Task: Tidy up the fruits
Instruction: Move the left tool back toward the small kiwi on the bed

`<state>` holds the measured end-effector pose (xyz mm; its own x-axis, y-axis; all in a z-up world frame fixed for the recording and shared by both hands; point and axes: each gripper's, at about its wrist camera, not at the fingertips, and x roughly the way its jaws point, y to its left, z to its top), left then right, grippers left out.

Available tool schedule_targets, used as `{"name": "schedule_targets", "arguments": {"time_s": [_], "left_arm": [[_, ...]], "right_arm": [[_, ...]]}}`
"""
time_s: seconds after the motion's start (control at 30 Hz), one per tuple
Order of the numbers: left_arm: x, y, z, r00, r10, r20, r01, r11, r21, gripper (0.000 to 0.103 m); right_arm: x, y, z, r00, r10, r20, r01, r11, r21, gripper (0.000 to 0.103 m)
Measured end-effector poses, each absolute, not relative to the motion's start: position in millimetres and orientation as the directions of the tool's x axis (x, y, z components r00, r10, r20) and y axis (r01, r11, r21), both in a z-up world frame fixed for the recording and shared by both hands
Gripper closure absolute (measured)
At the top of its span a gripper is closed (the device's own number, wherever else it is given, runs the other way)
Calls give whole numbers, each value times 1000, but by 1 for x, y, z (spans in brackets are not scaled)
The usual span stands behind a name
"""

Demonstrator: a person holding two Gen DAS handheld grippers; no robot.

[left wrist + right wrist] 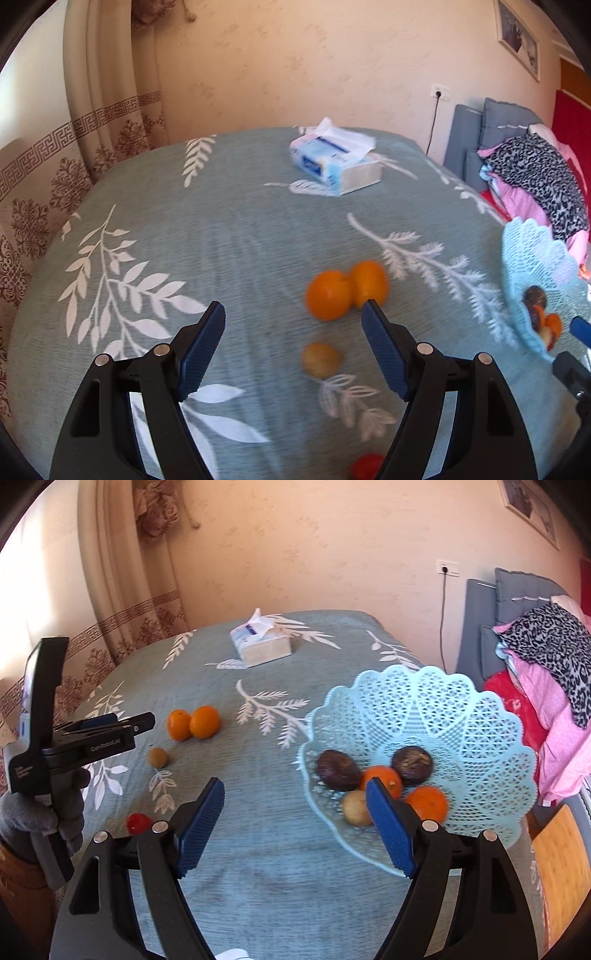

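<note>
While spread, both tools aloft.

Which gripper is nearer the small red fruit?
Left. The left gripper hangs open almost directly over the red fruit; the right gripper, also open, sits farther off, beside the basket.

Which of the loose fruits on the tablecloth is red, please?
The small red fruit nearest the camera; the two oranges and the brownish fruit lie farther back.
</note>
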<state>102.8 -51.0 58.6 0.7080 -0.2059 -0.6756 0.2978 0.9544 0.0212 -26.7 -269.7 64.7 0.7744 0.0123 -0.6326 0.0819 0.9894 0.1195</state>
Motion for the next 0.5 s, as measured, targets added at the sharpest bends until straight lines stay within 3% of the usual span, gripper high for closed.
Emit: {"name": "schedule_targets", "arguments": {"time_s": [0.5], "left_arm": [[115,-41,29,646,-228,-728,343,939,10,27]], "right_arm": [[-14,-237,55,749,63,-659,6,995,103,23]]}}
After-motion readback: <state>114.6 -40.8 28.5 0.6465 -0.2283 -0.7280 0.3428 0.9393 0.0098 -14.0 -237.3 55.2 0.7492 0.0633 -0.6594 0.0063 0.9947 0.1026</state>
